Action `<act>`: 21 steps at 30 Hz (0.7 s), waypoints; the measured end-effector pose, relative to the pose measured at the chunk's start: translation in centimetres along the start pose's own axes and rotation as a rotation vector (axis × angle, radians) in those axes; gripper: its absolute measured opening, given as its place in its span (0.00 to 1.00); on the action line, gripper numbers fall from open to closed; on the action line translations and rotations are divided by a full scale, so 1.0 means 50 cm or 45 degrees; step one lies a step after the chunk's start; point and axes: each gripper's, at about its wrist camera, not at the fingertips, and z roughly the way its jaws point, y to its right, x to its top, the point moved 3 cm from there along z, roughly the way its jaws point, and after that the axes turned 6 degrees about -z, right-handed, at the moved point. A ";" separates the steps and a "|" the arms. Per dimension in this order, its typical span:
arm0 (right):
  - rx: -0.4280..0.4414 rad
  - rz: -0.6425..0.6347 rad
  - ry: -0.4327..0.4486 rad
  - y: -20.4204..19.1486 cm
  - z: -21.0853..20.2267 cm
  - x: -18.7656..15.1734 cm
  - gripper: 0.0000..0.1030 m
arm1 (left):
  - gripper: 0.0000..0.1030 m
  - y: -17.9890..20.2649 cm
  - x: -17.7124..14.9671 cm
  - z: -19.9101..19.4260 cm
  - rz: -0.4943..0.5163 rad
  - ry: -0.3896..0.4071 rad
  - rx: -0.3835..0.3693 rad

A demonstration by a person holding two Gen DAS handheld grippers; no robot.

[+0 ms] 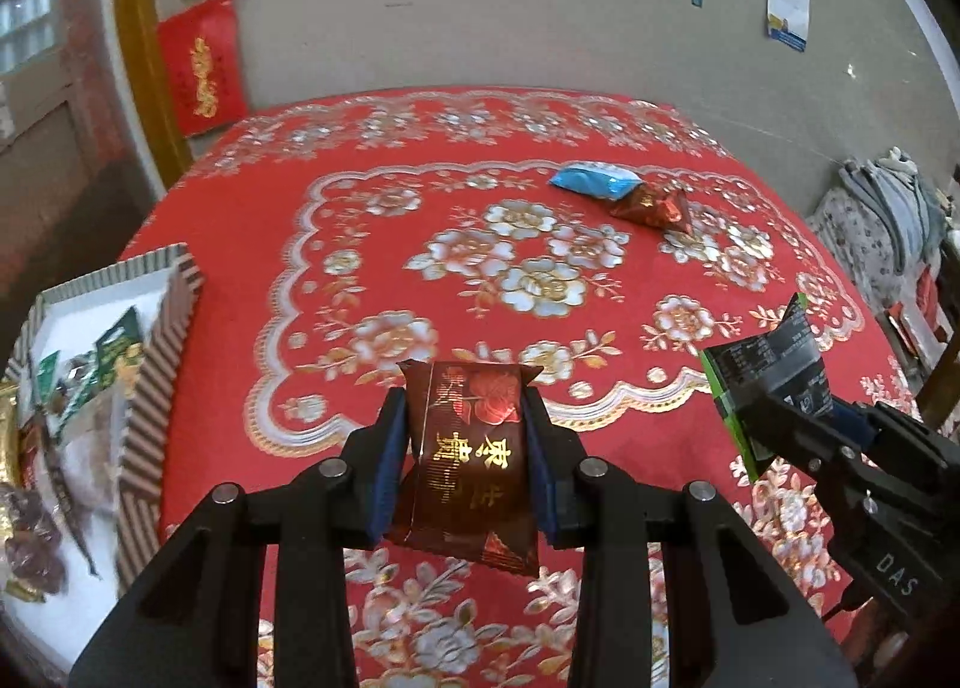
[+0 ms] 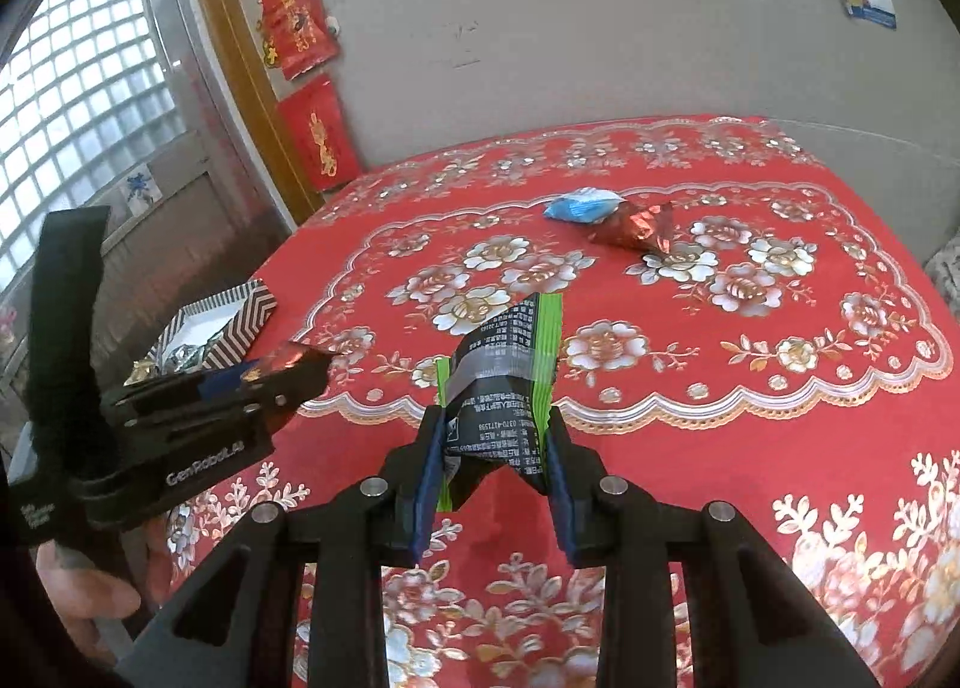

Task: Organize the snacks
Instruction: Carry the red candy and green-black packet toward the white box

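Note:
My left gripper (image 1: 467, 418) is shut on a dark red snack packet (image 1: 471, 460) with gold characters, held above the red tablecloth. My right gripper (image 2: 498, 430) is shut on a black and green snack packet (image 2: 507, 388), crumpled between the pads. In the left wrist view the right gripper (image 1: 780, 406) shows at the right edge with that packet (image 1: 768, 370). In the right wrist view the left gripper (image 2: 282, 373) shows at the left with a bit of red foil. A blue packet (image 1: 594, 181) and a red foil packet (image 1: 651, 208) lie together at the far side of the table.
A striped box (image 1: 159, 364) with several snacks inside stands at the table's left edge, also seen as the striped box (image 2: 240, 322) in the right wrist view. The red flowered tablecloth (image 1: 540, 280) covers the table. A wall with red hangings stands behind. A hand (image 2: 84, 586) holds the left gripper.

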 end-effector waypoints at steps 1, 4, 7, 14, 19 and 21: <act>0.000 0.003 -0.003 -0.004 0.001 0.000 0.31 | 0.33 -0.004 -0.003 -0.002 -0.004 0.001 -0.004; -0.005 -0.009 -0.011 -0.018 0.005 -0.001 0.31 | 0.33 -0.015 -0.011 -0.011 -0.008 0.009 0.004; -0.014 -0.027 -0.016 -0.032 0.005 -0.002 0.31 | 0.33 -0.026 -0.016 -0.019 -0.010 0.021 0.015; -0.019 -0.050 -0.014 -0.061 0.000 0.004 0.31 | 0.33 -0.042 -0.025 -0.037 -0.012 0.031 0.021; -0.024 -0.065 -0.022 -0.075 0.002 0.006 0.31 | 0.33 -0.048 -0.031 -0.045 -0.009 0.036 0.017; -0.025 -0.074 -0.025 -0.082 0.002 0.007 0.31 | 0.33 -0.051 -0.032 -0.048 -0.011 0.038 0.014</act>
